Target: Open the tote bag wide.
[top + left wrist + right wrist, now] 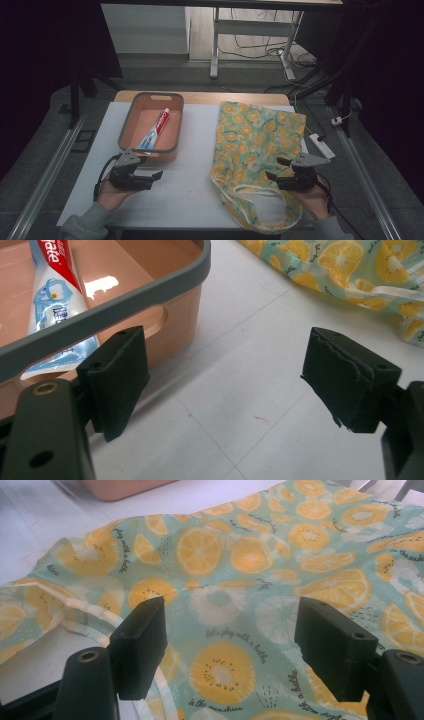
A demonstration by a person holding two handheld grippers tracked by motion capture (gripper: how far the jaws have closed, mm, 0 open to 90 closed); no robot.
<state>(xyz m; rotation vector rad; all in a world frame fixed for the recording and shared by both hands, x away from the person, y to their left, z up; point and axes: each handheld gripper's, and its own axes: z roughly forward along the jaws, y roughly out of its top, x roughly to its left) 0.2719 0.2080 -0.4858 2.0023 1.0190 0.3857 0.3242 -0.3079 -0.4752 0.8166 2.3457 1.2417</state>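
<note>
White tabletop on a wooden-edged table, dark room around it, a desk frame and cables on the floor behind

Items, counted:
- One pink plastic basket with a grey rim and handle cut-outs, at the left rear of the tabletop. Contents: one toothpaste tube, red, white and blue, lying lengthwise on the basket floor
- One cloth tote bag, pale green with orange-slice print, spread flat on the right half of the tabletop, handles towards the near edge, well apart from the basket
- Two hand-held grippers, one per hand

Left gripper: released, jaws wide apart over bare tabletop with nothing between them, just beside the basket's near wall; the toothpaste tube shows past the rim

Right gripper: released, jaws spread just above the tote bag near its right edge, cloth visible between them, pads not pressing on it
</note>
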